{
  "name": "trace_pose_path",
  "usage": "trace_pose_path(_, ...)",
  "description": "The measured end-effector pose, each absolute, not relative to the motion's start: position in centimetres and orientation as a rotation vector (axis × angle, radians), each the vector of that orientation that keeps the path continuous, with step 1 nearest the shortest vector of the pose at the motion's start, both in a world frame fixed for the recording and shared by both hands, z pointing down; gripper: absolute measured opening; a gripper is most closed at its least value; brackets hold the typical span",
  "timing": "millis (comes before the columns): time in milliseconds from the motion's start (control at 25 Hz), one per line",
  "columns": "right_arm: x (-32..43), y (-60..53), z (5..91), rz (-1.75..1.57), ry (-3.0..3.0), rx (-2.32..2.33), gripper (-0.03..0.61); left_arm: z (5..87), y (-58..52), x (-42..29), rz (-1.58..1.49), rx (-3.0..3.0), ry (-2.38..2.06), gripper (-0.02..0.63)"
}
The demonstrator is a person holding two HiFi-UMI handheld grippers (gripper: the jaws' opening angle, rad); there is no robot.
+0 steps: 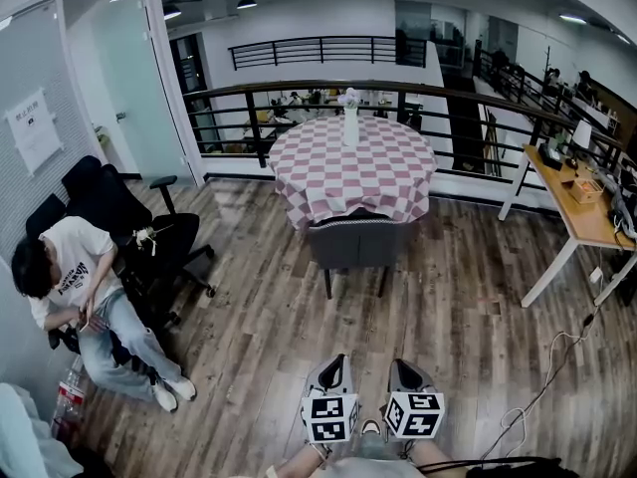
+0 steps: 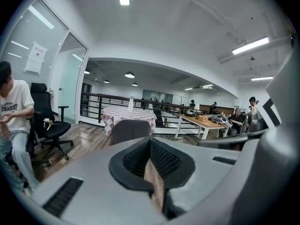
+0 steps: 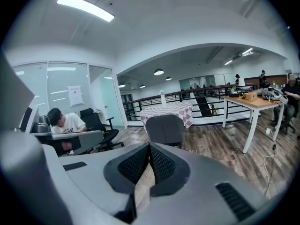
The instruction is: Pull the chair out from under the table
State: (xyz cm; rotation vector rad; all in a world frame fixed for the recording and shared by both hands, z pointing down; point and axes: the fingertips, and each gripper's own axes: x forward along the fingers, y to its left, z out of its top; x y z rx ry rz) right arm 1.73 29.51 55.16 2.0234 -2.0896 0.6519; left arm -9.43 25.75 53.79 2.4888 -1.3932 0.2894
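A grey upholstered chair (image 1: 358,239) stands tucked against the near side of a round table (image 1: 353,162) with a red-and-white checked cloth and a white vase (image 1: 350,122) on it. My left gripper (image 1: 336,361) and right gripper (image 1: 400,364) are side by side at the bottom of the head view, well short of the chair, both pointing toward it. Both are shut with nothing between the pads. The left gripper view shows its gripper (image 2: 150,142) with the chair (image 2: 130,129) ahead. In the right gripper view the chair (image 3: 164,128) is ahead of that gripper (image 3: 150,146).
A person (image 1: 70,277) sits at the left among black office chairs (image 1: 129,217). A wooden desk (image 1: 577,202) with white legs stands at the right, with a cable (image 1: 547,376) on the floor near it. A black railing (image 1: 328,93) runs behind the table. Wooden floor lies between me and the chair.
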Motion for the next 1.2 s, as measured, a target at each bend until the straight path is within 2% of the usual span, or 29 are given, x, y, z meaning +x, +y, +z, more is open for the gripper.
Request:
trace_pose_path(680,7.4,20.9,54.0,0.641,-2.161,1.942,0.018,52.2,17.7,-3.5,0.257,2.453,-1.468,0.002)
trace_pose_path(1200,8.8,16.0,55.1,0.66,-2.215,1.849,0.018,52.8,13.0,-1.5,0.279,2.42,-1.535,0.002)
